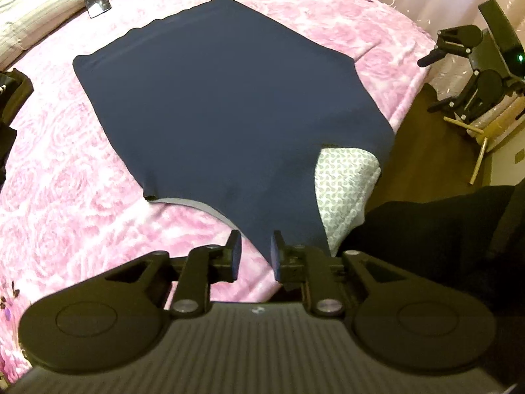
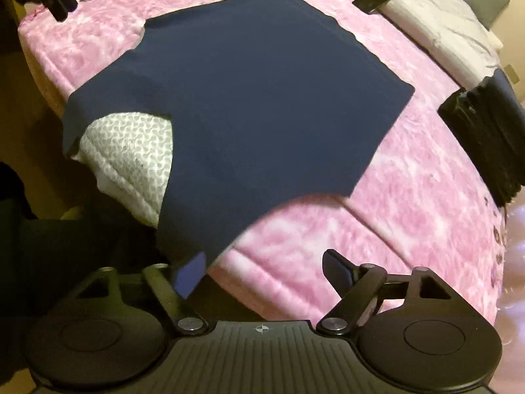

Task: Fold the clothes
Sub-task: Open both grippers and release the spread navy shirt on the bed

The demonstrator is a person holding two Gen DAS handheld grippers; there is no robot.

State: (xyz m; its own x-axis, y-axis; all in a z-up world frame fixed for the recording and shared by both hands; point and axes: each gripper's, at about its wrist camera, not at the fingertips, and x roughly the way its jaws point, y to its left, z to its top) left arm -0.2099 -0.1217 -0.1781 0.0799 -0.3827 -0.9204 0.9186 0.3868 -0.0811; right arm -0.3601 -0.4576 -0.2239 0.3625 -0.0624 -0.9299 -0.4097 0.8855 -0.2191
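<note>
A smooth, matt navy cloth garment [image 1: 223,98] is lying on a plush pink blanket [image 1: 82,197]; the quilted white mattress corner [image 2: 131,157] is looking textured, the grippers' plastic matt black

Pink blanket [image 2: 377,170] lies open beside the shirt [image 2: 256,98] (folded stack [image 2: 485,138] flanks it).

You have a plain navy garment [image 1: 213,98] spread on a pink blanket [image 1: 65,180] with a mottled rose pattern. A white mattress corner [image 2: 131,151] shows a small grey print. Your tongs [image 2: 265,272] are black with blue pads.
</note>
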